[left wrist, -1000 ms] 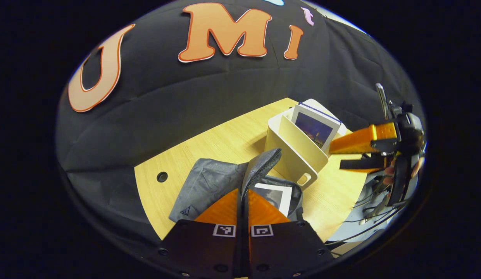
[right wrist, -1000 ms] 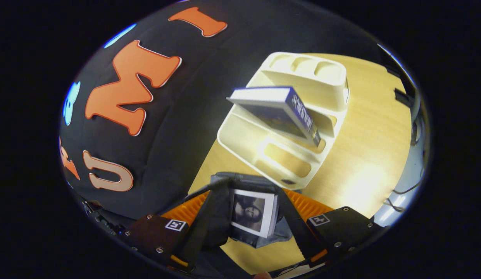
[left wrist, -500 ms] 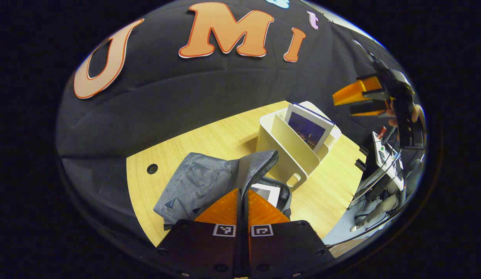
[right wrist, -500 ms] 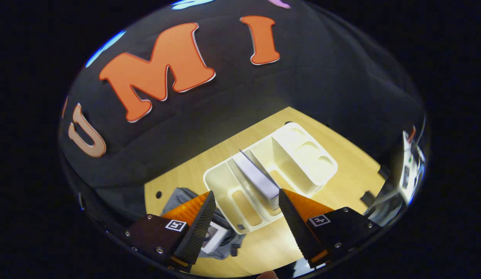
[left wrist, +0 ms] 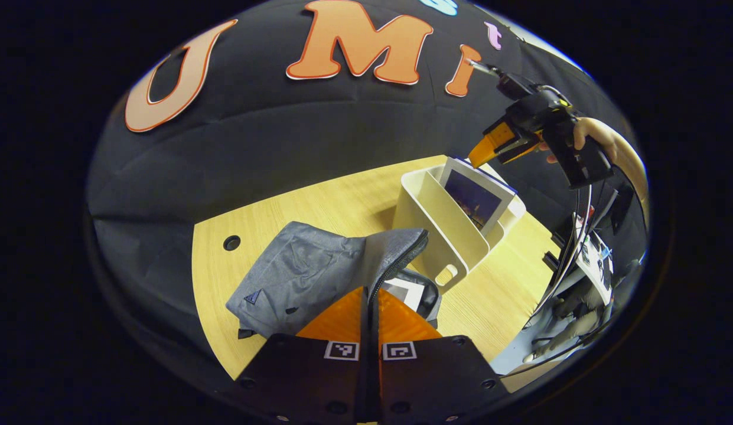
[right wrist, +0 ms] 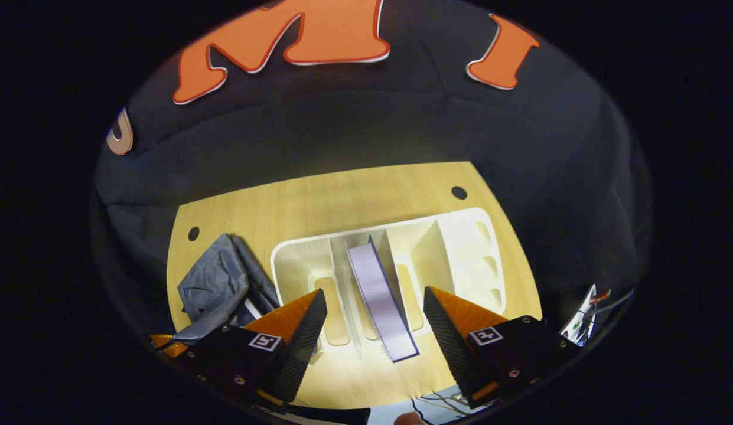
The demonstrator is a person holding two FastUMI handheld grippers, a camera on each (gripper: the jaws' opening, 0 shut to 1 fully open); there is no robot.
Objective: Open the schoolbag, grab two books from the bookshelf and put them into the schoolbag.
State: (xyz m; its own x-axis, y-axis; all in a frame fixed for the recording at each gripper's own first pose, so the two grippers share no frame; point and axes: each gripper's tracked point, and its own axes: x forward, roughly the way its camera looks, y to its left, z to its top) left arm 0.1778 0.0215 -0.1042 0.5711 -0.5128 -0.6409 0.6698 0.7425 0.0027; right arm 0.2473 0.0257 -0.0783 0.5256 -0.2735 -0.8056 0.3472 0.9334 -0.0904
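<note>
One book (left wrist: 406, 290) already sits inside the open schoolbag (left wrist: 307, 277), its white edge showing at the mouth, so the step in hand looks like the fetch of the second. The left gripper (left wrist: 371, 301) has its jaws pressed together on the bag's zippered flap, holding the mouth open near the table's (right wrist: 319, 200) front-left part. The right gripper (right wrist: 371, 321) hangs above the cream bookshelf (right wrist: 461, 236), which stands just beside the bag toward the table's middle; its jaws are spread wide and empty. The remaining book (right wrist: 379, 301) stands on edge in a middle slot of the bookshelf, leaning a little, its top edge lined up between the open fingers. In the left gripper view, that gripper's tips are just above the book's upper corner. The next move likely calls for a straight descent so the fingers straddle the book's thin top edge, then a firm close before lifting clear of the dividers.
</note>
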